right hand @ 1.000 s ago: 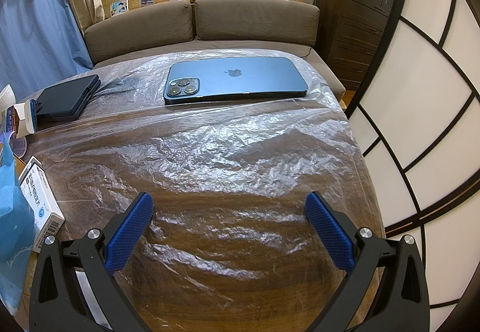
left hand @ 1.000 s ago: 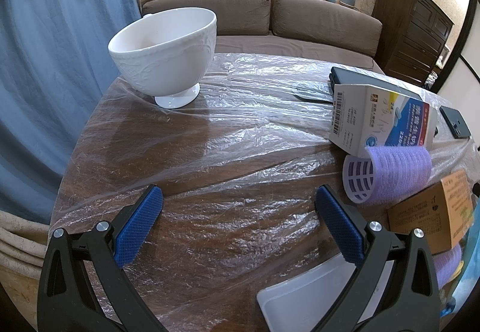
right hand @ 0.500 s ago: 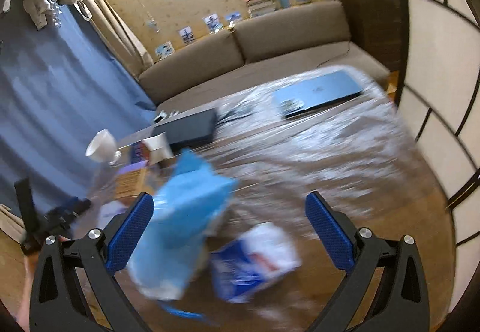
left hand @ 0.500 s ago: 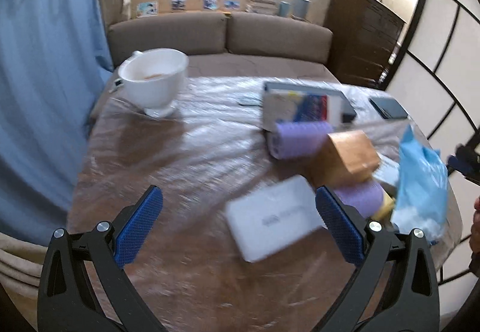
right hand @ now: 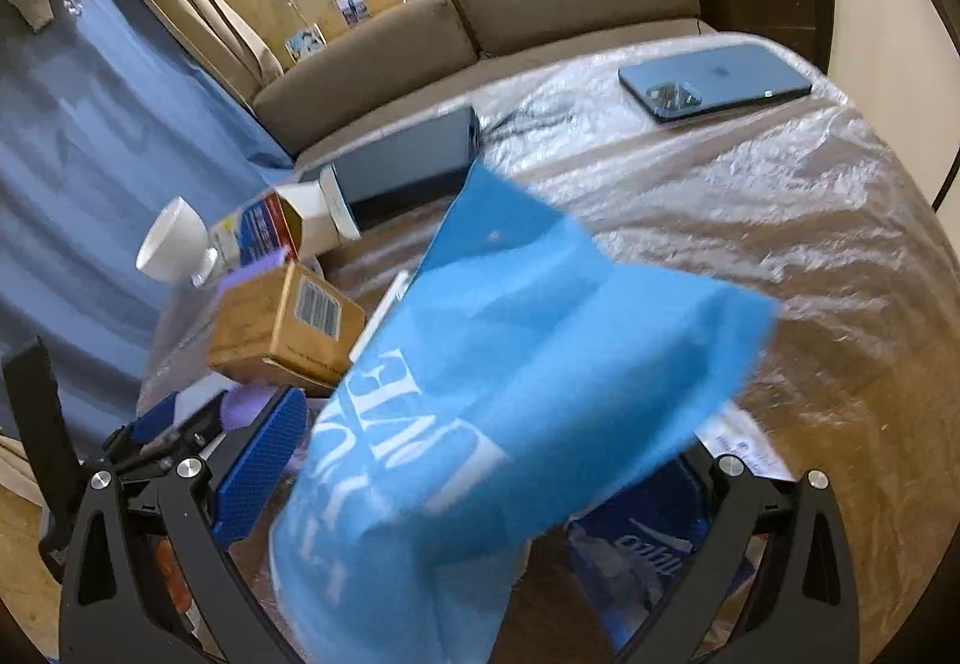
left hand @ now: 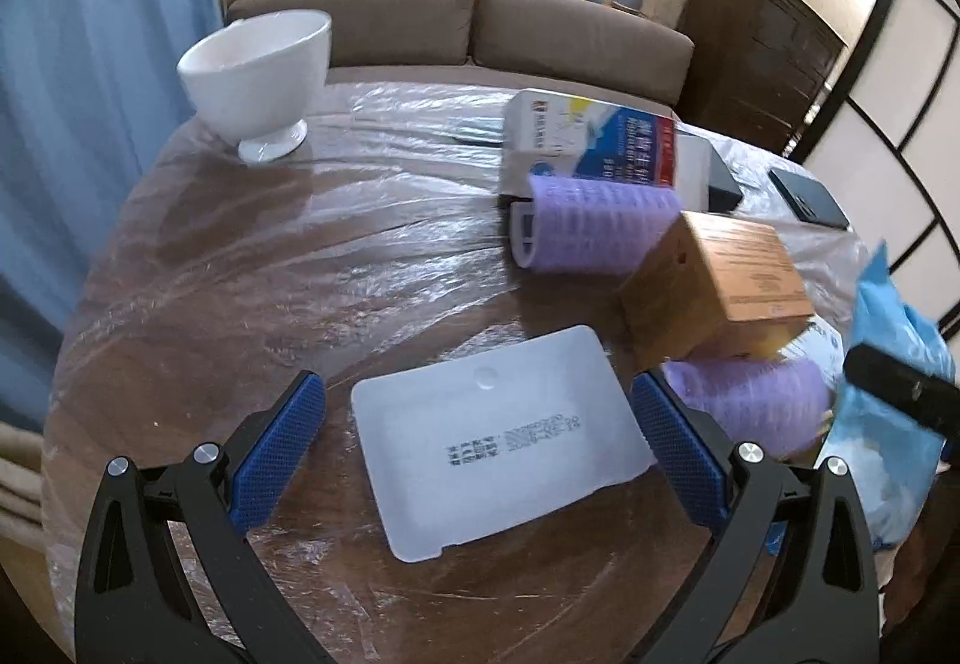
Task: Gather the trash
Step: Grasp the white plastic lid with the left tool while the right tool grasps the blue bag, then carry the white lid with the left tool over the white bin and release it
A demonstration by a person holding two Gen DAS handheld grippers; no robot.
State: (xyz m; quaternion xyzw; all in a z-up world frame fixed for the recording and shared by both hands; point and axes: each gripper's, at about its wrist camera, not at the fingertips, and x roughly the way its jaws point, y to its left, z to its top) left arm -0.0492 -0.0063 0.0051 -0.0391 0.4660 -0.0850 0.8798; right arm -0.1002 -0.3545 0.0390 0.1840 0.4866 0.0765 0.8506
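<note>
Left hand-held gripper (left hand: 477,451) wide open over a flat white tray (left hand: 501,439) on the plastic-covered bench (left hand: 252,268). Right hand-held gripper (right hand: 480,490) wide open too, blue bag (right hand: 510,394) between its fingers, not squeezed. Brown box (left hand: 717,283) and purple rollers (left hand: 591,229) just beside the tray.

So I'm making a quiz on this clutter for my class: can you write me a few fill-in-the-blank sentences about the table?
1. The white bowl stands ____ on its foot.
2. The left tool has its jaws ____ on either side of a flat white tray.
3. The phone lies with its ____ facing up.

Missing words: upright; open; back
</note>
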